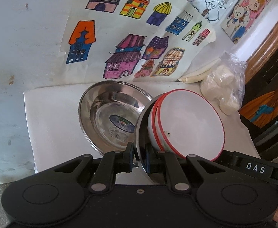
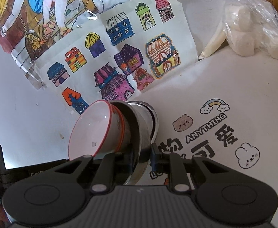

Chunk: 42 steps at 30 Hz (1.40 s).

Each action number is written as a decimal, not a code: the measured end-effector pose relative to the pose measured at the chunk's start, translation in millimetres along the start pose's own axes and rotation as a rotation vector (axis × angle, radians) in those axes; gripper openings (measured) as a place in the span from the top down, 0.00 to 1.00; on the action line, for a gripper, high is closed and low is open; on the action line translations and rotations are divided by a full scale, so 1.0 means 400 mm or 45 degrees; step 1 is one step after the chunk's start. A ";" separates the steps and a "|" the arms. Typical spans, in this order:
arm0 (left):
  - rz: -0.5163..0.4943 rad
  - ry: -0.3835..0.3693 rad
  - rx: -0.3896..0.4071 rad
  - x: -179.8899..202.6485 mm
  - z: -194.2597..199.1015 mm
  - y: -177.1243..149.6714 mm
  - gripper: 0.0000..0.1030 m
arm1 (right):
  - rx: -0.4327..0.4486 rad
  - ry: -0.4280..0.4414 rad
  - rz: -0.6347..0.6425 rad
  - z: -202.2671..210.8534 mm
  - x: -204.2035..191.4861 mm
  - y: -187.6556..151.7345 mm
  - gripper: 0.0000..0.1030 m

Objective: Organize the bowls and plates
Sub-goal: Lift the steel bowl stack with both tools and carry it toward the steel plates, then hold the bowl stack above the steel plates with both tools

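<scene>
My left gripper (image 1: 139, 154) is shut on the rim of a steel plate (image 1: 141, 133), held tilted on edge above the table. Two nested white bowls with red rims (image 1: 188, 125) rest in that plate and lean right. A second steel plate (image 1: 108, 112) with a blue sticker lies flat on the white sheet behind. In the right wrist view my right gripper (image 2: 142, 156) is shut on the rim of the steel plate (image 2: 139, 133), with the red-rimmed white bowls (image 2: 93, 129) nested in it and tipped left. A steel dish (image 2: 148, 117) sits behind it.
Children's drawings of coloured houses (image 1: 131, 43) lie flat behind the plates. A plastic bag of white lumps (image 1: 222, 83) and pale sticks (image 1: 197, 74) sit at the right. A white mat with cartoon print (image 2: 215, 129) covers the table at right. A dark table edge (image 1: 268, 114) is at the far right.
</scene>
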<state>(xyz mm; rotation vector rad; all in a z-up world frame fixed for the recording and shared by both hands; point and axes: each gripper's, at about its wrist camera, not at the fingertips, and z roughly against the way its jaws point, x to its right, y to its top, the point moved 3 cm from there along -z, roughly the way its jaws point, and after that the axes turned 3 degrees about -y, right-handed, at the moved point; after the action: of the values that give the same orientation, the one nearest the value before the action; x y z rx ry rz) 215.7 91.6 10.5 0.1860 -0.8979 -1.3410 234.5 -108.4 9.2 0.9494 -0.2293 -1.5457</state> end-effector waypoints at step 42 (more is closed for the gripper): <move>0.118 0.159 0.074 -0.092 -0.043 0.077 0.90 | -0.071 0.082 0.017 -0.176 -0.048 0.074 0.81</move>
<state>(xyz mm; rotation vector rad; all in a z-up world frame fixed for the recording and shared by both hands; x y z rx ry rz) 251.8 126.5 0.8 0.2671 -0.8313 -1.2047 302.0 -72.3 -9.0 0.9503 -0.1459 -1.4997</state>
